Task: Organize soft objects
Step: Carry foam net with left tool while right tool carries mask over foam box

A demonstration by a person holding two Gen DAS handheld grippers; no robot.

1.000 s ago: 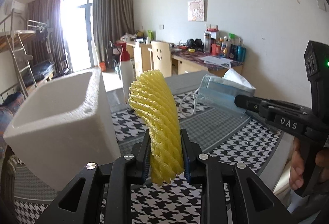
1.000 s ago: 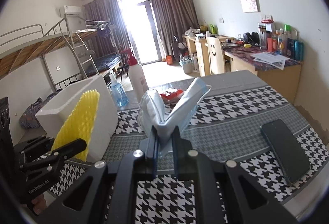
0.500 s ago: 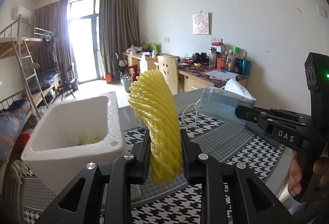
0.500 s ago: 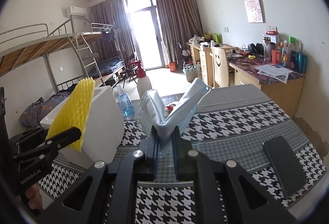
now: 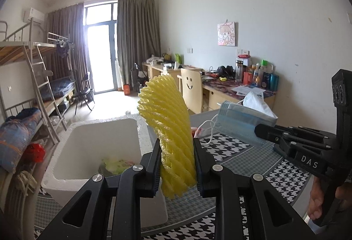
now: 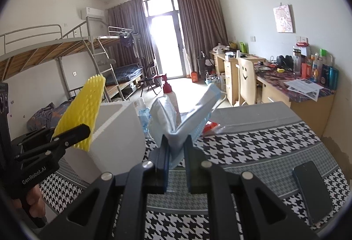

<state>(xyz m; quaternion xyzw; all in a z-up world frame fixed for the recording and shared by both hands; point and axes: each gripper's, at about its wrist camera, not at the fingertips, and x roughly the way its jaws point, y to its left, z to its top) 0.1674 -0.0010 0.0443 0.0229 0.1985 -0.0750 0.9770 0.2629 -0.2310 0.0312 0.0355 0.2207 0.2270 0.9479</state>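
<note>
My left gripper (image 5: 176,152) is shut on a yellow foam fruit net (image 5: 169,130) that stands upright between its pads, just right of a white foam box (image 5: 99,132). The box holds something pale green at its bottom. My right gripper (image 6: 177,145) is shut on a stack of blue face masks (image 6: 176,121), held above the houndstooth table (image 6: 253,145). In the left wrist view the right gripper (image 5: 257,130) reaches in from the right with the masks (image 5: 239,121). In the right wrist view the left gripper (image 6: 85,130) holds the net (image 6: 83,112) in front of the box (image 6: 118,127).
A dark phone (image 6: 312,191) lies on the table at the right. Behind the box stand a clear blue bottle (image 6: 143,114) and a red-capped spray bottle (image 6: 169,94). A red packet (image 6: 209,126) lies behind the masks. Desks, a chair and a bunk bed fill the room beyond.
Both grippers have risen with their loads. In the left wrist view I now look down into the foam box, and its inside and contents have come into sight.
</note>
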